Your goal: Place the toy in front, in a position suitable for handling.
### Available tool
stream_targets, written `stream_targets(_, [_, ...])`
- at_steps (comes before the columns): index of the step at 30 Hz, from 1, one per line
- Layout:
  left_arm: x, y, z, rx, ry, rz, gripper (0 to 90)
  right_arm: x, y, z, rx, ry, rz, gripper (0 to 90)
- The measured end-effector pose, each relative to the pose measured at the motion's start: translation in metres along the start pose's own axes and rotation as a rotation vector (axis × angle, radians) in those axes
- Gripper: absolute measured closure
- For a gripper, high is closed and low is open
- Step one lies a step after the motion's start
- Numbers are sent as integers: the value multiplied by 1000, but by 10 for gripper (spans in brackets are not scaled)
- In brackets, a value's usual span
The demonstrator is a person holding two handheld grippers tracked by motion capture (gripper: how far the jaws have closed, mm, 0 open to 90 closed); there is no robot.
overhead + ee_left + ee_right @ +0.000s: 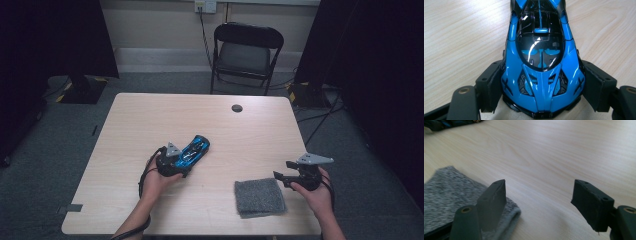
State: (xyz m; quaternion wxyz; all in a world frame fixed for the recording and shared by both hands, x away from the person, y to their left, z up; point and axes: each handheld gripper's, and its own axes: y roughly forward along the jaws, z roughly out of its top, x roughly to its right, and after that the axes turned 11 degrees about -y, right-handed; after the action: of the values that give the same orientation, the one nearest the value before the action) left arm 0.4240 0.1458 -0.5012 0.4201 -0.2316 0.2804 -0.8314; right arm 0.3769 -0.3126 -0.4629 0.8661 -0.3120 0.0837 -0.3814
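Your forearms came in from the bottom edge of the high view. Your left gripper (176, 161) was clamped on the near end of the blue toy car (194, 149), which lay on the table (150, 120) left of centre, pointing away and to the right. Your right gripper (283, 171) hung just beside the right edge of the grey cloth (260, 197), lifted off the table, with nothing in it.

From the left gripper view, both pads (495, 87) pressed the flanks of the car (541, 75) at its nose, beside the front arches. That glossy shell looked hard, light and slippery, I judge, and it tapers toward the tip, so a hold this close to the end could squirt forward. You would do better to grip farther back, across the widest, straightest part of the body, and squeeze gently to spare the paint and the thin trim.

From the right gripper view, your jaws stood apart over bare table (554, 157), empty. One pad (492, 202) hovered above the corner of the cloth (446, 192), which looked soft and limp.
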Motion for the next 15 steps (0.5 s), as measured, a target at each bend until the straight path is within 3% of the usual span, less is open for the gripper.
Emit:
stream_targets(3, [0,0,0,0,-2,-1,259,-3,-6,3,25,-11,24,279])
stream_targets(5, [0,0,0,0,-1,1,259,-7,-9,5,21,-28,23,281])
stream_targets(12, [0,0,0,0,-1,1,260,-19,-10,5,15,-59,94,323])
stream_targets(15, [0,0,0,0,-1,1,260,-23,-12,3,29,-49,111,329])
